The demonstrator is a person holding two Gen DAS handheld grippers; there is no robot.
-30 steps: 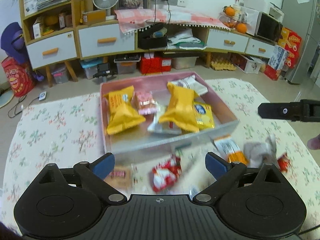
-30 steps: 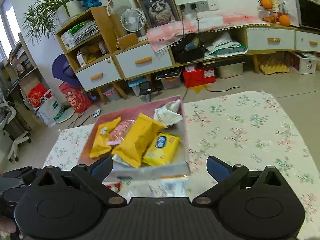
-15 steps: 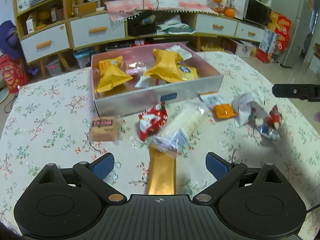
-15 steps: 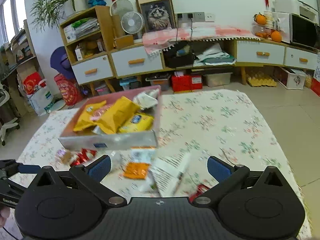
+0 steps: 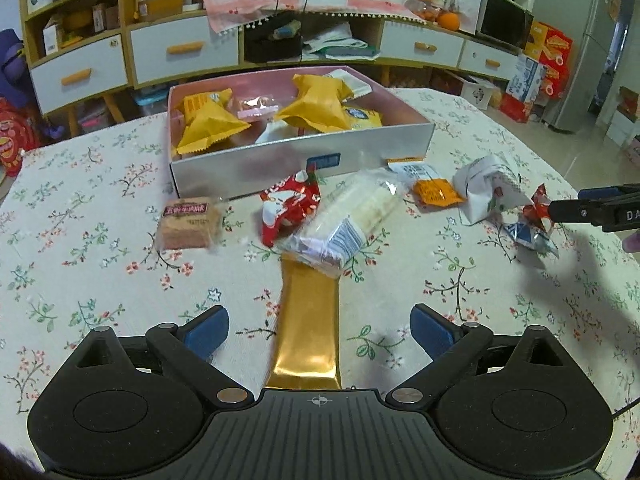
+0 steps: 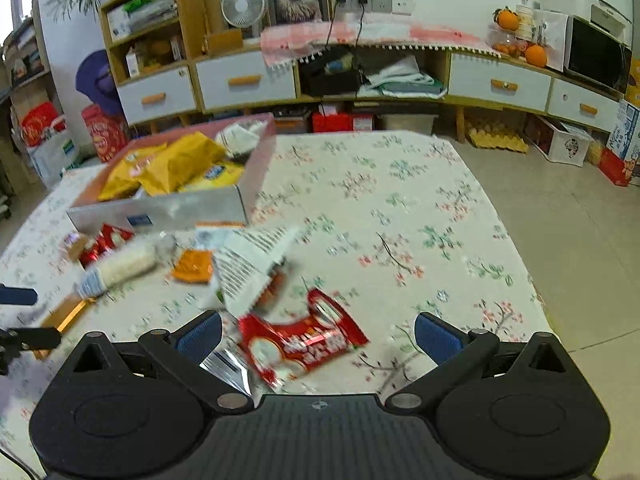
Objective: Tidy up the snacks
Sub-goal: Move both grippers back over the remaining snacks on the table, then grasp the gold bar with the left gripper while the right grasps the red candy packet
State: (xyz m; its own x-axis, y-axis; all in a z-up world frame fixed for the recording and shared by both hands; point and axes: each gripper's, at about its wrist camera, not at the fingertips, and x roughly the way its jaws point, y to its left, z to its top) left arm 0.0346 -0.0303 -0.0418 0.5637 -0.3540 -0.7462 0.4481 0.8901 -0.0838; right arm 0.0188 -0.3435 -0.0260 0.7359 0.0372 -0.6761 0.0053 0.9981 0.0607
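Left gripper [image 5: 319,330] gapes wide, empty, straddling the gold bar [image 5: 309,320]. Right gripper [image 6: 318,333] equally spread, gripping nothing, red packet [image 6: 300,342] between its fingers. Beyond, loose snacks [image 5: 344,216] on the floral cloth, then the half-filled box [image 5: 296,160].

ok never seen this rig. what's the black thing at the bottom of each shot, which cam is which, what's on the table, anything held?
The black shape is a handheld two-finger gripper; a person carries one in each hand, no robot arm. Each carries a fisheye camera looking forward between its blue-tipped fingers.

Left wrist view: the left gripper is open, holding nothing, over a gold bar packet. The right gripper's dark finger shows at the right edge.

Right wrist view: the right gripper is open and empty too, above a red packet.

On the floral tablecloth stands a pink-lined box already holding yellow bags. Loose snacks lie in front of it: a brown biscuit pack, a clear cracker sleeve, an orange packet, and a white wrapper.
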